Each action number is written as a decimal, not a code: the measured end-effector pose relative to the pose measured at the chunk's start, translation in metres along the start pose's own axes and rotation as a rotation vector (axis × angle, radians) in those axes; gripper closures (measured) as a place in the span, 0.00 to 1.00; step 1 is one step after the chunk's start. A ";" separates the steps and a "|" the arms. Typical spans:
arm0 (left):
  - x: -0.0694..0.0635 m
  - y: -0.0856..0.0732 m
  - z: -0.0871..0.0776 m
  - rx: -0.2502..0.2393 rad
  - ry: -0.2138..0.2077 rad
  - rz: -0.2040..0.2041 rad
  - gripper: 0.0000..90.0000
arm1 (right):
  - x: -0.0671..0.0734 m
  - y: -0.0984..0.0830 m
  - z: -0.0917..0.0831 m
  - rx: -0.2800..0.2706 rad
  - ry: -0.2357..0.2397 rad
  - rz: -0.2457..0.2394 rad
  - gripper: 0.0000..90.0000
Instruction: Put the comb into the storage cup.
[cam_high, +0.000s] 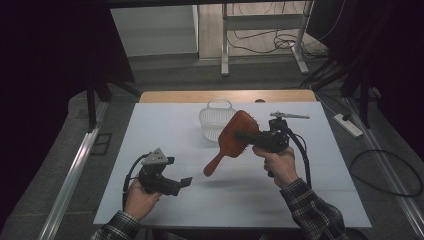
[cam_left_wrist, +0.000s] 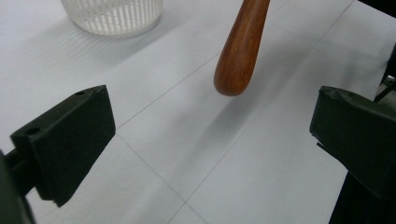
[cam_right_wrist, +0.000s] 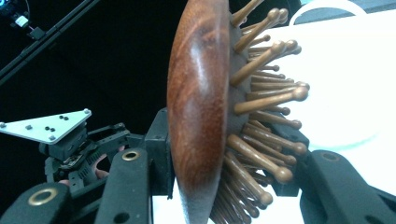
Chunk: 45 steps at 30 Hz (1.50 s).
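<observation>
Wooden hairbrush (cam_high: 234, 137) clamped at its head in right claw (cam_high: 245, 136), handle slanting down-left toward wide-open, empty left claw (cam_high: 181, 184).

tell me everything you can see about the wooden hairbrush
The hairbrush is reddish-brown polished wood, with an oval paddle head and a tapering handle ending in a rounded tip. Wooden pins with ball tips stand out from a dark pad on one face. It is held above the white table, handle slanting down toward the person's left. The right gripper is shut on the head, one jaw on the smooth back, one among the pins.
</observation>
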<state>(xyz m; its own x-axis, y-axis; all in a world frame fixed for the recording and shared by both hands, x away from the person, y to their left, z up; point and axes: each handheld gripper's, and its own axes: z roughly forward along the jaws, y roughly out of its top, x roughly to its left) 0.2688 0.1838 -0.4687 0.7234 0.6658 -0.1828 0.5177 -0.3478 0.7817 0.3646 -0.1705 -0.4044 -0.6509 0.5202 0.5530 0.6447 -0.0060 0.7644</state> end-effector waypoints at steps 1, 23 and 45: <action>0.000 -0.001 -0.001 0.002 0.003 -0.001 0.00 | -0.001 0.000 0.000 0.000 -0.001 -0.001 0.58; 0.003 -0.027 -0.022 0.017 0.041 -0.034 0.00 | -0.006 0.016 0.000 -0.034 -0.014 0.013 0.58; 0.008 -0.048 -0.047 0.003 0.108 -0.092 0.00 | -0.011 0.038 0.004 -0.067 -0.040 -0.005 0.58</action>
<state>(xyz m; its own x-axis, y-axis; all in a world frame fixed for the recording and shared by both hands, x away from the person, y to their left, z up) 0.2285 0.2374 -0.4795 0.6193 0.7622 -0.1883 0.5809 -0.2835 0.7630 0.3976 -0.1729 -0.3827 -0.6368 0.5541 0.5362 0.6122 -0.0596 0.7885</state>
